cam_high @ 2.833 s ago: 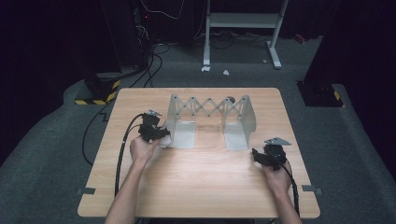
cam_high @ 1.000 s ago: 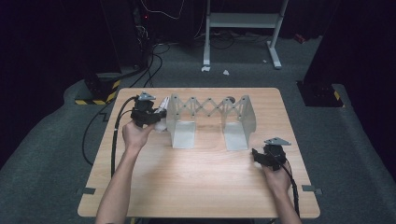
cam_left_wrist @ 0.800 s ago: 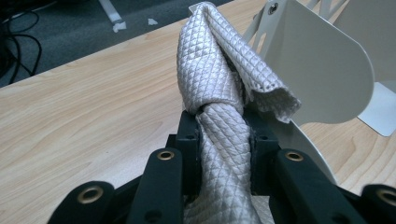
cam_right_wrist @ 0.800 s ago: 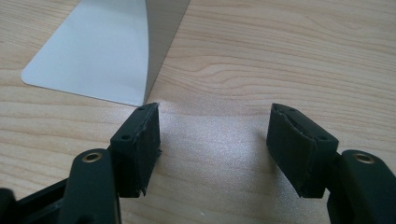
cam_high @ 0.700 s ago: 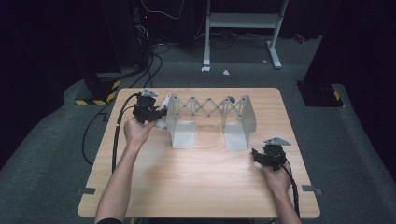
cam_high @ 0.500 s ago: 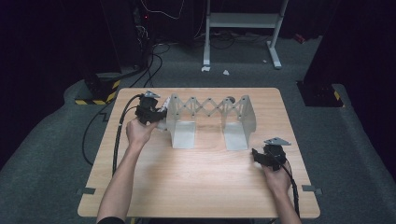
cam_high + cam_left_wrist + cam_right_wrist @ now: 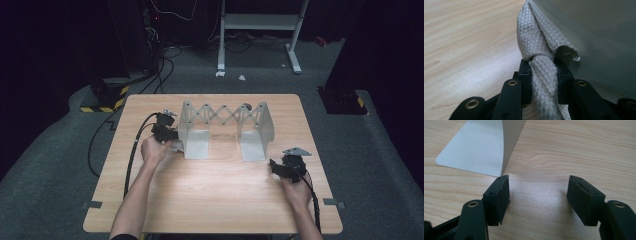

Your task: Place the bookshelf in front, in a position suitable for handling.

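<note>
At left of centre in the high view, the left gripper (image 7: 167,134) held a folded grey cloth (image 7: 541,50), jaws clamped on it, against the outer left wall of the metal expanding rack (image 7: 225,125) on the wooden table (image 7: 210,200). The step in hand appeared to be wiping that wall; next likely called for steady strokes along it. At lower right, the right gripper (image 7: 281,167) rested, jaws apart and empty.

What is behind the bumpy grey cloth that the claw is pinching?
Right behind the grey cloth pinched in the left claw stands the grey metal rack, its flat side plate. Beside it is the wooden table. Whatever lies past that plate is hidden here.
</note>
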`<state>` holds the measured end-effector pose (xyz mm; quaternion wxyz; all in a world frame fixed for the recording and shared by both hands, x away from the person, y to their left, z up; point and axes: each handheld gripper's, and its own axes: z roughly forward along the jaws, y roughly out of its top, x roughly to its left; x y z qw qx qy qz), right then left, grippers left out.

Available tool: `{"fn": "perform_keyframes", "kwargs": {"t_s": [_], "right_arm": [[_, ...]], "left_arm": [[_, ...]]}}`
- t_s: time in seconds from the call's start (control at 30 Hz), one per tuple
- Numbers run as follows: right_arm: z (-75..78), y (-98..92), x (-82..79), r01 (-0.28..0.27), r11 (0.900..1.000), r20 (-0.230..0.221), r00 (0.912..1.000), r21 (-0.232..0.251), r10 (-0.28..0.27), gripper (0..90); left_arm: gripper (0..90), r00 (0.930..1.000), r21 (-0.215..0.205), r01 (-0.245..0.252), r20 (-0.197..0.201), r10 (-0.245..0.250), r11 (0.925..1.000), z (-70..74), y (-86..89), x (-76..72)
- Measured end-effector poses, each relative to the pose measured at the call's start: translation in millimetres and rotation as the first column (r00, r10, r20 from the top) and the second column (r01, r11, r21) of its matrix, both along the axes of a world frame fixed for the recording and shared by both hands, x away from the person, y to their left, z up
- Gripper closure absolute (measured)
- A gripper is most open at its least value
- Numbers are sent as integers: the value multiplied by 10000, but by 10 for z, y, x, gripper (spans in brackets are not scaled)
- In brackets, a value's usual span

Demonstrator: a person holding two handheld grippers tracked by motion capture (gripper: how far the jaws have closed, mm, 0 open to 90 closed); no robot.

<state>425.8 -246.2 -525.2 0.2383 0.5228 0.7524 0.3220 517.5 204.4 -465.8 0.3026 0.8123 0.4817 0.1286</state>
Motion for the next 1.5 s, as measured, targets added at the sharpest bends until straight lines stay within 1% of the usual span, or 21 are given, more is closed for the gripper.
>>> {"fn": "perform_keyframes", "kwargs": {"t_s": [0.13,0.37,0.4,0.47,0.57,0.6,0.63,0.67,0.7,0.73,0.77,0.8,0.83,0.9,0.93,0.97,1.03,1.1,1.27,1.37,1.5], "right_arm": [[0,0,0,-1,10000,1,10000,0,1,350],[0,1,0,3,10000,0,10000,2,-3,350],[0,1,0,7,10000,2,10000,0,-7,350],[0,1,0,3,10000,2,10000,0,-3,349],[0,1,0,1,10000,0,10000,-1,-1,350],[0,1,0,2,10000,2,10000,-1,-2,350],[0,1,0,2,10000,2,10000,-1,-2,350],[0,1,0,5,10000,2,10000,-1,-5,350],[0,1,0,5,10000,2,10000,-1,-5,350],[0,1,-1,3,10000,0,10000,-1,-3,350],[0,1,-1,3,10000,2,10000,0,-3,349],[0,1,-1,6,10000,1,10000,0,-6,349],[0,1,-1,9,10000,2,10000,1,-9,350],[0,1,-1,9,10000,3,10000,-2,-9,349],[0,1,-1,10,10000,2,10000,0,-10,350],[0,1,-1,10,10000,2,10000,0,-10,350],[0,1,-1,7,10000,2,10000,0,-7,350],[0,2,-1,14,10000,2,10000,5,-14,350],[0,2,-1,12,10000,3,10000,-2,-12,350],[0,2,-1,13,10000,3,10000,-1,-13,349],[0,2,-1,12,10000,2,10000,-1,-12,349]], "left_arm": [[717,9996,-107,-73,-282,70,9999,-91,3,39],[717,9987,-53,-181,-472,179,9998,-190,-5,88],[716,9981,-104,-101,-607,95,9999,-204,13,104],[717,9980,-498,-342,-542,315,9982,-191,23,106],[717,9987,-712,-385,-360,360,9967,-137,45,98],[716,9994,-840,-351,-108,343,9958,-36,65,84],[716,9994,-840,-351,-108,343,9958,-36,65,84],[716,9992,-895,-338,171,354,9954,57,72,71],[717,9992,-895,-338,171,354,9954,57,72,71],[717,9982,-1005,-265,500,317,9946,187,89,50],[717,9982,-1005,-265,500,317,9946,187,89,50],[717,9964,-962,-166,808,245,9952,297,86,25],[717,9949,-907,-119,983,209,9958,349,82,10],[717,9936,-903,-87,1116,188,9959,386,85,-4],[718,9903,-998,-17,1383,155,9950,480,104,-38],[718,9903,-998,-17,1383,155,9950,480,104,-38],[717,9862,-1049,21,1651,153,9945,563,114,-61],[717,9792,-1053,124,2029,93,9944,693,115,-89],[718,9744,-833,117,2247,74,9965,812,92,-56],[718,9756,-787,89,2193,86,9969,810,82,-16],[717,9815,-625,15,1914,105,9980,714,61,71]]}}
